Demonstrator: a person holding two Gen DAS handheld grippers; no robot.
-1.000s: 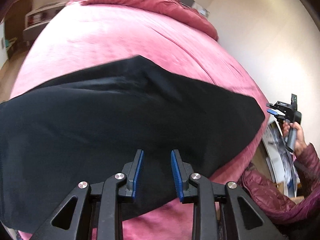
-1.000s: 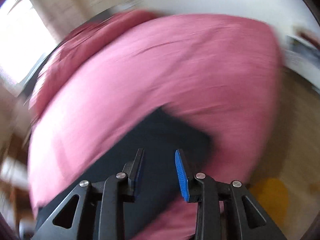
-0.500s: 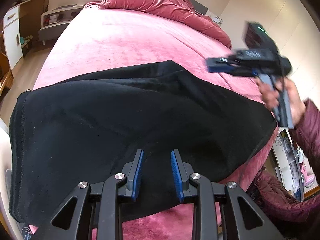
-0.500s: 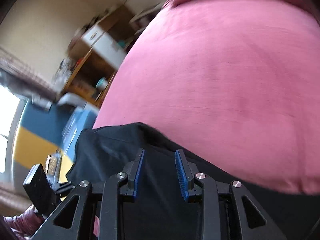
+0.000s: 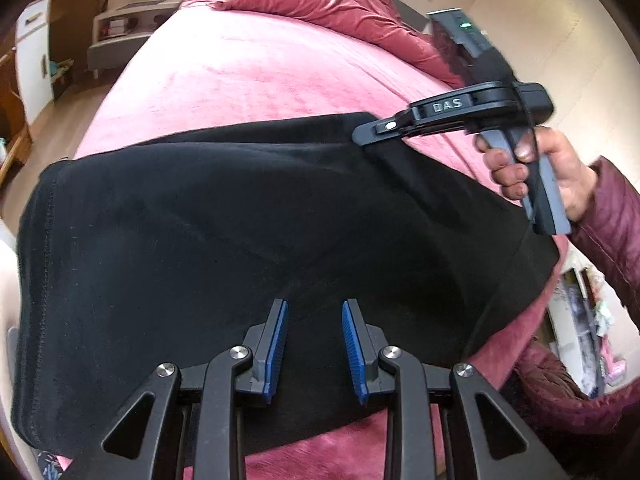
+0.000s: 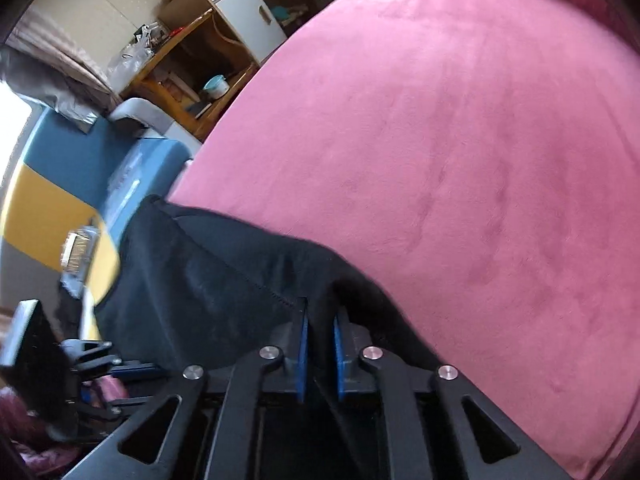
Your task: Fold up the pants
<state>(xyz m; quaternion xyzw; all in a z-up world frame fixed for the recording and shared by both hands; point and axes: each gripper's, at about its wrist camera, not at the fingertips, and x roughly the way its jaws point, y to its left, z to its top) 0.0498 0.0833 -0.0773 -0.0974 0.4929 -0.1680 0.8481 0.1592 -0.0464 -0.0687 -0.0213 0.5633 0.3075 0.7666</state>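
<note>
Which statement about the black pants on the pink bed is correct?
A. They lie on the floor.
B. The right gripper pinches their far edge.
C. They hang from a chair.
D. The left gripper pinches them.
B: the right gripper has just closed on a fold of the black pants, while the left gripper is open above them.

Bare pink bed [image 5: 256,76] beyond the pants [image 5: 200,220]; pillows [image 5: 328,4] probably well back.

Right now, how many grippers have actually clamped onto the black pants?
1. The right gripper pinches the far edge of the black pants; the left gripper hovers open above the near edge.
</note>
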